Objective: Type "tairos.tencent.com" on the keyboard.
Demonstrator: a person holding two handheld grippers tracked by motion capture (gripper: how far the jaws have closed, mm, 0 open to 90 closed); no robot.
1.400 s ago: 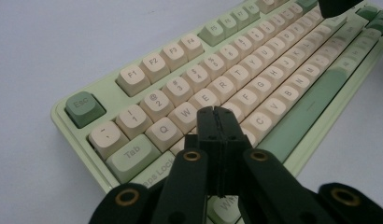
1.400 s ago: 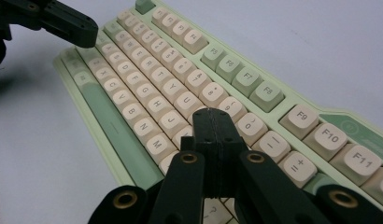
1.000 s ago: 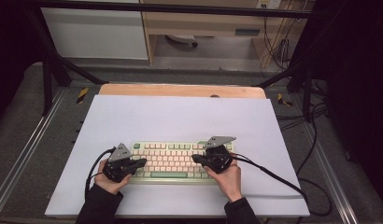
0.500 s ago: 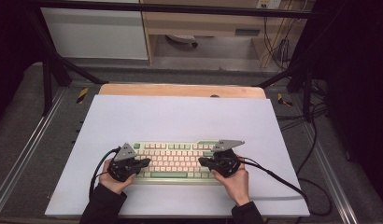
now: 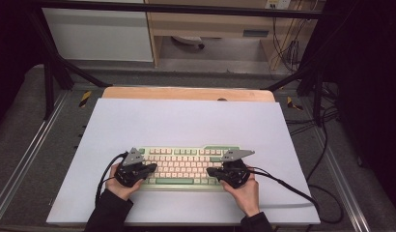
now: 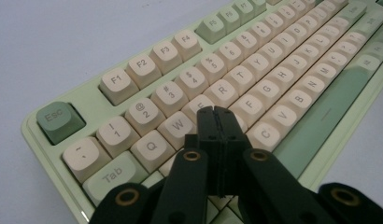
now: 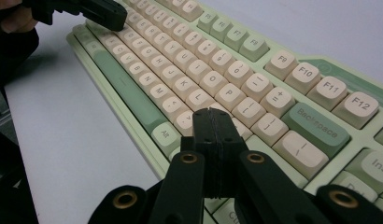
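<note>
Keyboard [image 5: 186, 166] sits in the lower middle of the high view, a pale green board with cream keys, lying flat on the white mat [image 5: 186, 121] that covers the table. Both hands are on it now, one at each end. Left gripper [image 5: 150, 169] is at the lower left of the board, its tip over the left-hand keys; right gripper [image 5: 211, 171] mirrors it at the lower right, tip pointing inward across the keys. A black cable [image 5: 283, 186] trails from the right one toward the lower right of the frame.

Over to the left gripper view: the two black jaws are pressed flat together, nothing between them, and the tip [image 6: 221, 114] sits centre frame just over the keys beside W and R, with Esc [image 6: 59, 120] at the left edge. Whether it touches a key I can't tell.

Right gripper view, same story: jaws closed tight on nothing, tip [image 7: 213, 116] centre frame above the keys below P, Backspace [image 7: 316, 125] off to the right. Up in the top left corner, the left gripper [image 7: 112, 13] pokes in over the far end of the board.
</note>
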